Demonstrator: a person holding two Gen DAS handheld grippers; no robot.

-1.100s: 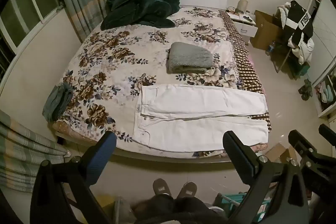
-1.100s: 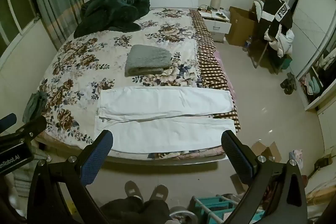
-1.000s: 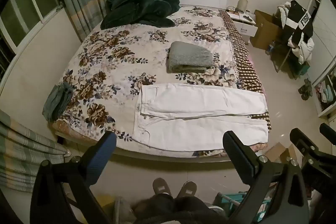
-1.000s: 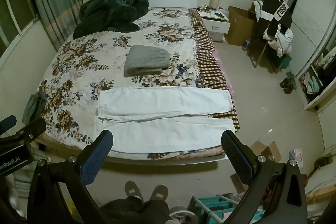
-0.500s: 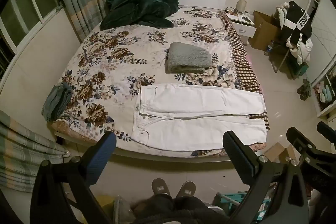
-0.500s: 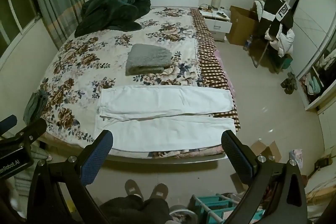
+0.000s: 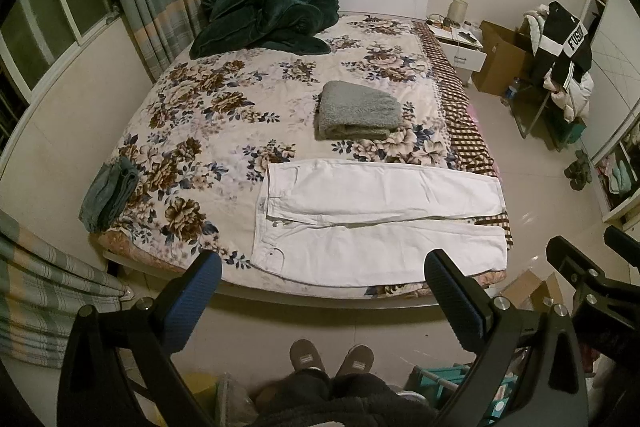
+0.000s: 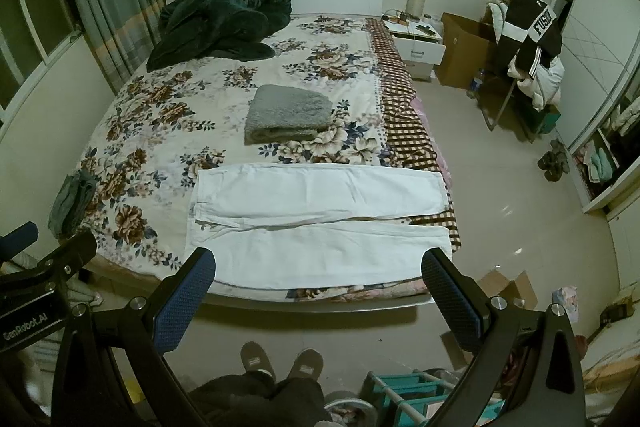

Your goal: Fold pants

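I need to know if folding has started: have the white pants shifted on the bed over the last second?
No. The white pants lie flat, same spot relative to the gray blanket; neither open gripper touches them.

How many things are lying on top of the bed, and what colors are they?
White: 1, the white pants spread flat near the foot edge.
Grey: 1, the folded grey blanket in the middle.
Dark green: 1, the rumpled dark green comforter by the headboard.
Blue-grey: 1, the small blue-grey garment at the left edge.
Total: 4 things on the bed.
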